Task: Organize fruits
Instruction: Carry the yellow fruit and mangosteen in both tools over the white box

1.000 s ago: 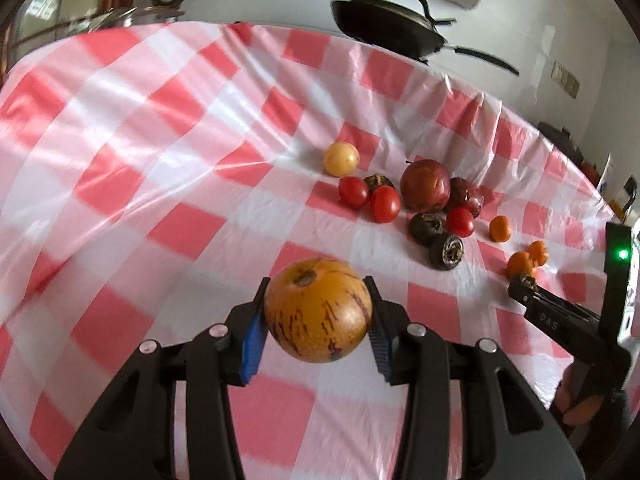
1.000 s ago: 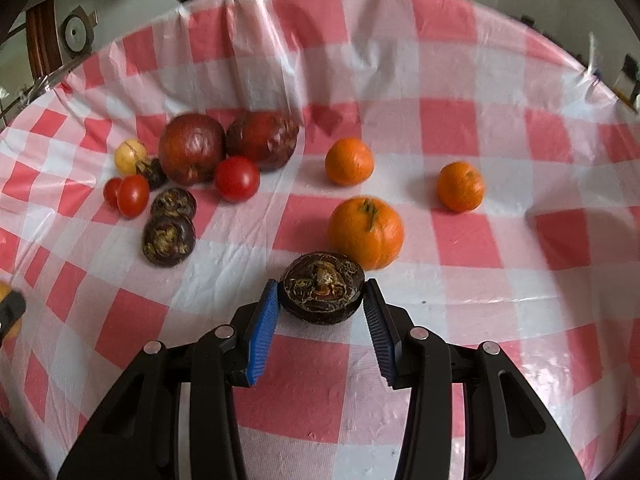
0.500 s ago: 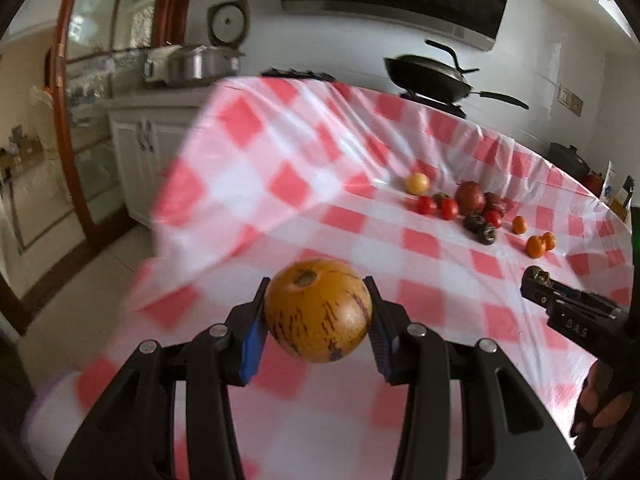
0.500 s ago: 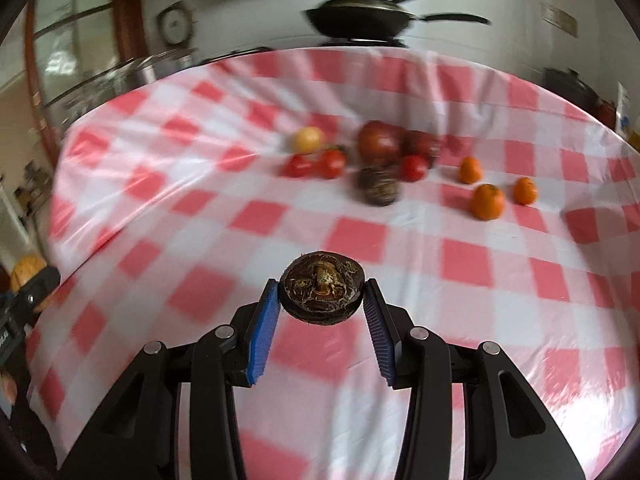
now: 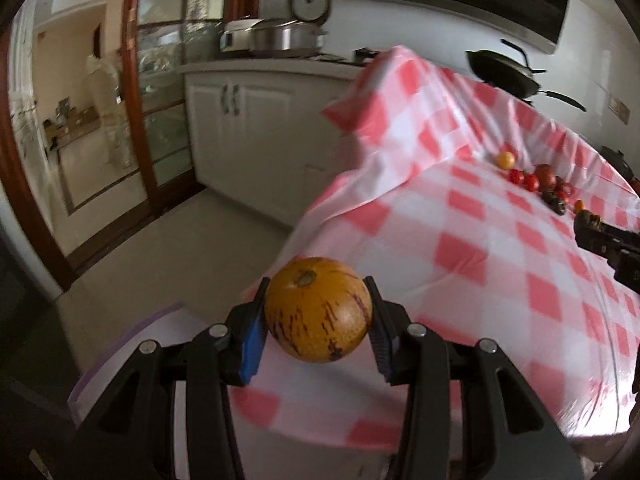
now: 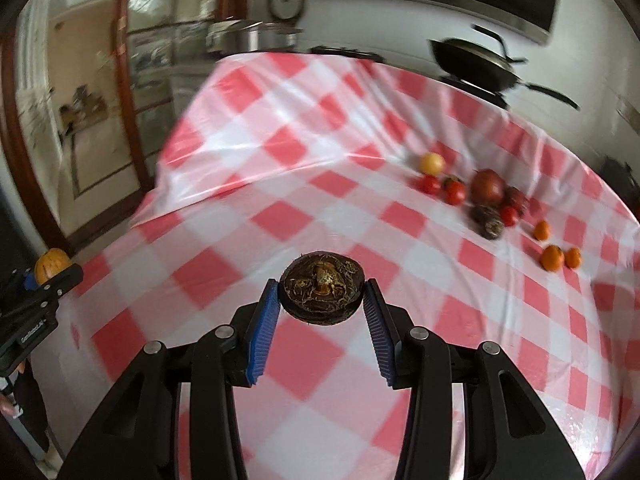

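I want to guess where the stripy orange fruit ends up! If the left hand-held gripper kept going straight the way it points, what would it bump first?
Probably the tablecloth near the table's corner, just past the fruit; depth is unclear.

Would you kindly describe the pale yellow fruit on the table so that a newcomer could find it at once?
Start at the red-and-white checked tablecloth and find the cluster of fruit toward its far right. The yellow fruit sits at the cluster's far left end, just behind two red tomatoes. It is the only pale yellow one; its neighbours are red, dark or orange.
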Demonstrator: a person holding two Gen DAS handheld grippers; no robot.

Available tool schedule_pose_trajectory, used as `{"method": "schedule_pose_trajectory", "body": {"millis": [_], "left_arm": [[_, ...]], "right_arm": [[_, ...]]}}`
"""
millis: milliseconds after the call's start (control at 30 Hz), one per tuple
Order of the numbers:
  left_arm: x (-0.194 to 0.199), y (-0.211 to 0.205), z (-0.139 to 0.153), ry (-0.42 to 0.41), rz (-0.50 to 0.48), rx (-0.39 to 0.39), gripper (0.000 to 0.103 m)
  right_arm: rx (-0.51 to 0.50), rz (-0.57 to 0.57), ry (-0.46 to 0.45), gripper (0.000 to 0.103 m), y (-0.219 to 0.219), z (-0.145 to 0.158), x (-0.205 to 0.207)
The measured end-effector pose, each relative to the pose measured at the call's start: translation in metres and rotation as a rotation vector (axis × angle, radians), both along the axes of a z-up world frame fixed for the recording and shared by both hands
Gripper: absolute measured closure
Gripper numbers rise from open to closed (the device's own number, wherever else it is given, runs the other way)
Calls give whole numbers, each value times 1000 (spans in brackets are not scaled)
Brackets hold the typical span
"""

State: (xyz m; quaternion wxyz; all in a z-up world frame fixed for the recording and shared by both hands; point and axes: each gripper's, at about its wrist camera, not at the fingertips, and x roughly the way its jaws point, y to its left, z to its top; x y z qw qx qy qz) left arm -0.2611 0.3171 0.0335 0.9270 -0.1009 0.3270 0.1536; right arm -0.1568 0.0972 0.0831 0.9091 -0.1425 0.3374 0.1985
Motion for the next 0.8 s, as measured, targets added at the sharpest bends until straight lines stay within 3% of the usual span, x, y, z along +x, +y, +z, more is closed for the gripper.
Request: {"method": "schedule_pose_trajectory", "body": {"millis": [267, 400, 800], "left_arm": [[-46, 39, -15, 36, 84, -12, 58], [-66, 54, -28, 87, 116, 9, 58], [-99, 90, -86, 302, 179, 30, 58]], "right_arm": [[-75, 164, -11, 60, 63, -4, -42], [-51, 330, 38, 60, 94, -10, -71], [-189, 711, 231, 60, 167, -92, -150]]}}
